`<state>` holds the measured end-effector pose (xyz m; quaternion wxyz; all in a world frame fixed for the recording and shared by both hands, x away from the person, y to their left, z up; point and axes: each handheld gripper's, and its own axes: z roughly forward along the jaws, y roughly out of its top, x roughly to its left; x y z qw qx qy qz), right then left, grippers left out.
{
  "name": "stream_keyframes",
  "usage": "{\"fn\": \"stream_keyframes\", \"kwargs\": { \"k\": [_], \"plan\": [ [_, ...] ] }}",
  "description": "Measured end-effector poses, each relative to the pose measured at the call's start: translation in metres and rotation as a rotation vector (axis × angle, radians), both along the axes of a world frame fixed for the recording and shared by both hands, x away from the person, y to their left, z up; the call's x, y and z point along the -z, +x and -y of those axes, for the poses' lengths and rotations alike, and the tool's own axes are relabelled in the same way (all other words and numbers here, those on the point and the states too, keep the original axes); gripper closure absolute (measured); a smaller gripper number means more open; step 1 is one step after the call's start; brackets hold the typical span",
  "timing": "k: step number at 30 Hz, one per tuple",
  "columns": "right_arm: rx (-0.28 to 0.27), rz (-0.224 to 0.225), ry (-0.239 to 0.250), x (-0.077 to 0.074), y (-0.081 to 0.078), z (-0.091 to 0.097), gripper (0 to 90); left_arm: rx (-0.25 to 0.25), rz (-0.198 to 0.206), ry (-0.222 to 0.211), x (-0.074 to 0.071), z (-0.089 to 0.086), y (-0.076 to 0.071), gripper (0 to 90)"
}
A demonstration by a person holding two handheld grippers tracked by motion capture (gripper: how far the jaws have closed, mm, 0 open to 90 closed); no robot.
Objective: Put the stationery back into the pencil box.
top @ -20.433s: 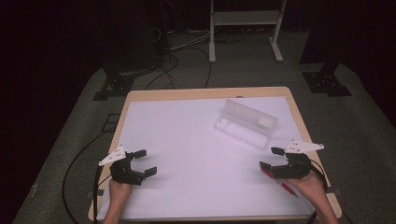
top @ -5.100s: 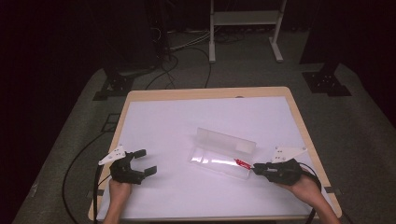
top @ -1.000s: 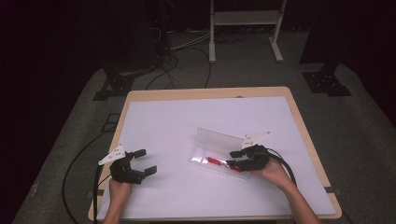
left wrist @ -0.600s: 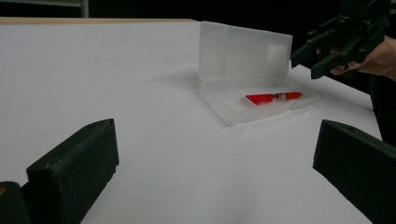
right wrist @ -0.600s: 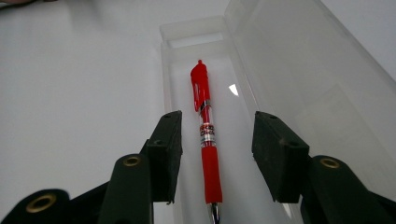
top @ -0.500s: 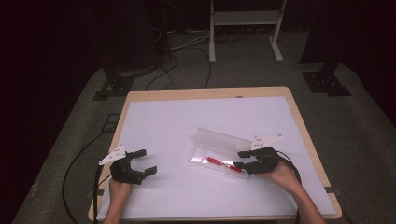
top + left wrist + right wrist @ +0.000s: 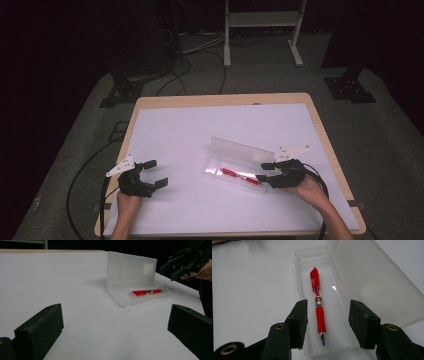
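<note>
A clear plastic box (image 7: 216, 171) lies open at the table's middle right, its lid (image 7: 242, 150) standing up at the far side. A red pen (image 7: 240, 176) lies flat in its tray. My right gripper (image 7: 264, 171) is open just off the box's right end, with nothing between its jaws. In the right gripper view the pen (image 7: 317, 302) lies lengthwise in the tray (image 7: 303, 277), its metal tip near the open right gripper (image 7: 329, 320). My left gripper (image 7: 156, 173) rests open at the front left, well apart from the box (image 7: 125, 298) and pen (image 7: 146, 292).
White paper (image 7: 200, 130) covers the wooden table (image 7: 220, 100). Cables trail from both grippers off the front edge. On the dark floor behind stand a white frame (image 7: 260, 20) and loose cables (image 7: 180, 65).
My right gripper has drawn back a little to the right, away from the box's end. The pen stays in the tray. The left gripper has not moved.
</note>
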<state>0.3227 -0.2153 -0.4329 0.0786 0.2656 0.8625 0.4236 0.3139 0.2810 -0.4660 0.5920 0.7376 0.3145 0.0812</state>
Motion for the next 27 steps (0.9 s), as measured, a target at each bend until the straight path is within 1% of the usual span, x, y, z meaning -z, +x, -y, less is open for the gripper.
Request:
{"fn": "stream_keyframes", "kwargs": {
  "k": [4, 13, 20, 23, 27],
  "plan": [
    [0.006, 0.006, 0.003, 0.0, -0.002, 0.004, 48.4, 0.002, 0.002, 0.001, 0.0, 0.0, 0.0, 0.0],
    [0.026, 0.003, 0.019, 0.002, -0.008, 0.016, 48.4, 0.002, 0.001, 0.002, 0.0, 0.0, 0.0, 0.0],
    [0.035, 0.007, 0.018, 0.002, -0.012, 0.023, 48.4, 0.002, 0.001, 0.001, 0.0, 0.0, 0.0, 0.0],
    [0.046, 0.0, 0.013, 0.003, -0.013, 0.026, 47.9, -0.001, -0.003, -0.002, 0.0, 0.0, 0.0, 0.0],
    [0.045, -0.002, 0.004, 0.005, -0.015, 0.03, 47.9, 0.0, -0.002, -0.002, 0.0, 0.0, 0.0, 0.0]
  ]
}}
